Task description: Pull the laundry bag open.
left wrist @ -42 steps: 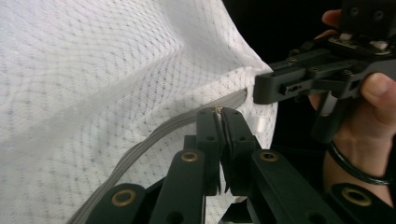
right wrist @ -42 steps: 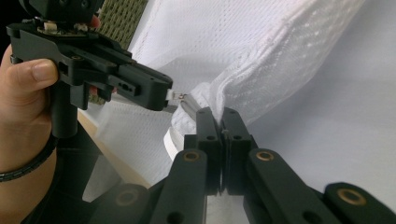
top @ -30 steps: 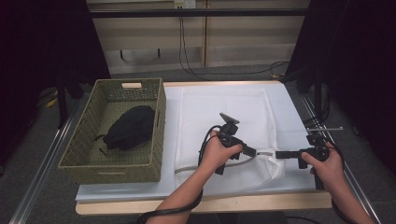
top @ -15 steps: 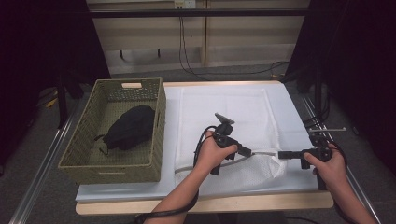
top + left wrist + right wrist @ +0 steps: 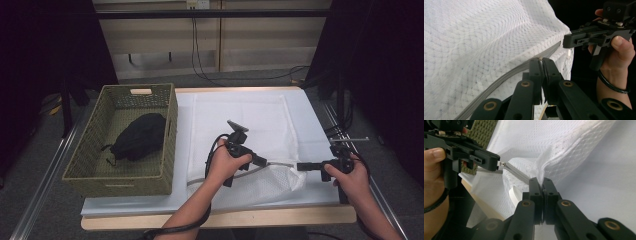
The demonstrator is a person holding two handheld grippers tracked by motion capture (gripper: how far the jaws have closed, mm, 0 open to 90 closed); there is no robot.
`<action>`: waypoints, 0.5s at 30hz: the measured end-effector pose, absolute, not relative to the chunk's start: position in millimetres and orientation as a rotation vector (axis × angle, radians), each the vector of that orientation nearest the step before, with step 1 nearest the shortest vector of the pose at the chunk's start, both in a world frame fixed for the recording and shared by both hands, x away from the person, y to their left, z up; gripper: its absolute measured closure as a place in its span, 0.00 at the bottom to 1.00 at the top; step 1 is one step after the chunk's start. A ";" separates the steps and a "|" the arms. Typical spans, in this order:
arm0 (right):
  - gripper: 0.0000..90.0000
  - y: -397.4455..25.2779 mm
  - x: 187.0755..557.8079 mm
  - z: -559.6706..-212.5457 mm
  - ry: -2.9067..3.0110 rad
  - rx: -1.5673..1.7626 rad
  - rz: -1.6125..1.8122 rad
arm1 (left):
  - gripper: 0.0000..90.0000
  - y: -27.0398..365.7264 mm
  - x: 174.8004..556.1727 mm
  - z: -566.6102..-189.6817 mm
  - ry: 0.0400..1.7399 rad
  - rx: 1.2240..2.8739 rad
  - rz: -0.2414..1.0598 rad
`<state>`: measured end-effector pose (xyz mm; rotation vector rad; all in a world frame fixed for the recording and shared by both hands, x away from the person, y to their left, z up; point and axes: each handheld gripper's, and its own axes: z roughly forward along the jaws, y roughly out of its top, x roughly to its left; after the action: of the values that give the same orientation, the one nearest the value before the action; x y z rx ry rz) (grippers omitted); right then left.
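The white mesh zippered laundry bag [image 5: 260,175] lies at the near right of the counter [image 5: 310,125], on a white cloth, with its grey zipper [image 5: 506,75] running between the two tools. The left hand-held gripper [image 5: 541,60] is pressed together on the small metal zipper pull [image 5: 540,58], while the right hand-held gripper [image 5: 542,181] pinches a fold of mesh at the bag's right end. Compared with a second ago, the left hand [image 5: 227,162] has drawn leftward and nearer, and the right hand [image 5: 350,172] has slid slightly nearer too, so the gap between the tools has widened and the zipper now lies taut. That suggests the slider is travelling along its track, the bag braced at the other end. To the far left, the olive woven rectangular basket [image 5: 165,125] holds a black crumpled garment [image 5: 137,137], untouched, probably waiting for the bag.
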<state>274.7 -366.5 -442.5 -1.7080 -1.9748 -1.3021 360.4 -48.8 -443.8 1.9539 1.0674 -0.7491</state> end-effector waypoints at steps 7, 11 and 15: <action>0.99 -365.9 275.3 -443.6 -1.983 -1.692 -1.305 | 0.96 -48.6 361.6 -442.3 1.080 1.955 -0.763; 0.99 -363.7 274.1 -442.6 -1.977 -1.688 -1.297 | 0.96 -44.9 362.2 -440.1 1.076 1.977 -0.731; 0.99 -364.2 274.5 -443.4 -1.991 -1.689 -1.307 | 0.96 -42.3 362.0 -439.5 1.093 1.959 -0.747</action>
<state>274.5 -364.2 -443.4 -1.6889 -1.9910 -1.3072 362.0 -42.3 -439.5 1.9588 1.0931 -0.7469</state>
